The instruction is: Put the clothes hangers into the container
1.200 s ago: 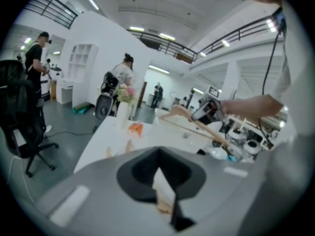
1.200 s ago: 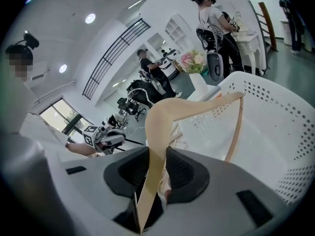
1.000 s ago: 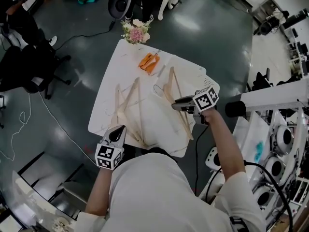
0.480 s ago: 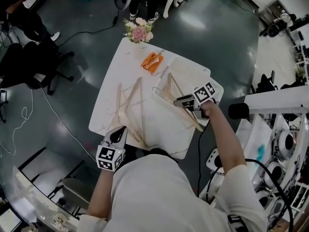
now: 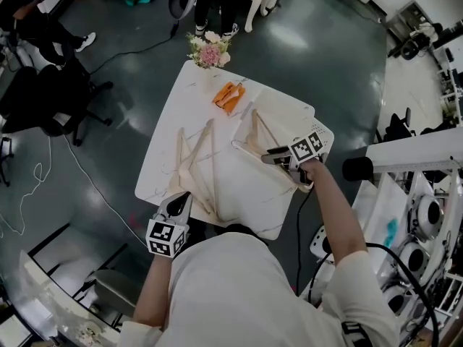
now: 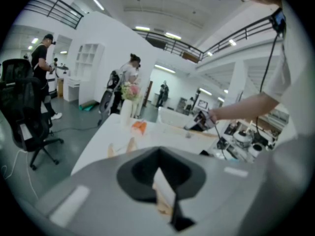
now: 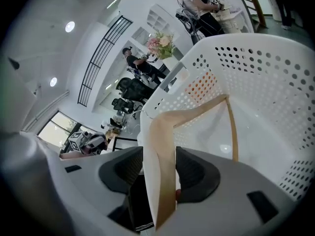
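Note:
A wooden hanger lies in the white perforated container at the table's right side. One arm of this hanger runs between the jaws of my right gripper. Those jaws have just been opening, and in the right gripper view a gap shows beside the wood, so my right gripper is open around it. More wooden hangers lie crossed on the table's left half. My left gripper waits at the table's near edge with its dark pads together, apart from the hangers.
An orange item and a vase of flowers sit at the table's far end. A black office chair and cables are on the floor to the left. White machines stand at the right. People stand beyond the table.
My right gripper has come down with the hanger into the container, and the hanger now rests lower inside it. My left gripper has stayed where it was.

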Tool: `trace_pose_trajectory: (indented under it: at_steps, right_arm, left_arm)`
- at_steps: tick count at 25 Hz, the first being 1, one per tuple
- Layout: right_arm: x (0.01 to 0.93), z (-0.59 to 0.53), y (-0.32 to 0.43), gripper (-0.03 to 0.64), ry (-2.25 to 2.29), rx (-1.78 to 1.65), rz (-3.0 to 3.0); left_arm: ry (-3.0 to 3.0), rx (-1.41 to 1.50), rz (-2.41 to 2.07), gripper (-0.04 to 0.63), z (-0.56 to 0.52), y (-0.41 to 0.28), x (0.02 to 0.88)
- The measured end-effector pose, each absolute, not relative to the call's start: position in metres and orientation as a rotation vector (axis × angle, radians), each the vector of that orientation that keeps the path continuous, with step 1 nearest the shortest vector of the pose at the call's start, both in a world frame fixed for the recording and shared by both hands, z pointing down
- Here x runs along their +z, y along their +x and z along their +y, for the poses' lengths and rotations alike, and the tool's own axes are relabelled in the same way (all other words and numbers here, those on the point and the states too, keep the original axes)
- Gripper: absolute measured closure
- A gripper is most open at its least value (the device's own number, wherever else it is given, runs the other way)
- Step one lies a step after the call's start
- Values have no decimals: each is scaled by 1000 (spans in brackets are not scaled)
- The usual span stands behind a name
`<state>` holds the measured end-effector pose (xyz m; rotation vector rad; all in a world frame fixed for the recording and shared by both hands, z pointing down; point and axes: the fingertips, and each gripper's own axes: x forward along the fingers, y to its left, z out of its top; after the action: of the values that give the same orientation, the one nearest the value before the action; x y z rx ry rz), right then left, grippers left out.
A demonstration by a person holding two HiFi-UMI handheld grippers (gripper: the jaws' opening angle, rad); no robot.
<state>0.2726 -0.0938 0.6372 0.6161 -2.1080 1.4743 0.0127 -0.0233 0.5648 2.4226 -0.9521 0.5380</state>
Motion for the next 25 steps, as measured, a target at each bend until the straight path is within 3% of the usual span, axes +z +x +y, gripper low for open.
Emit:
trace_pose_trajectory:
  at_steps: [3,14,25]
  right_arm:
    - [635,-94,277,413,681,1417,-2112]
    - [605,-109,300,408,1003,1200,-2123]
    - [555,-86,240,426,1008,1078,-2240]
  left_arm:
    - [2435,535,-942,594,-21,13,563]
    - [2470,522,-912,594,-13,5,558]
    - [2517,501,-875,594,-19,-2,549]
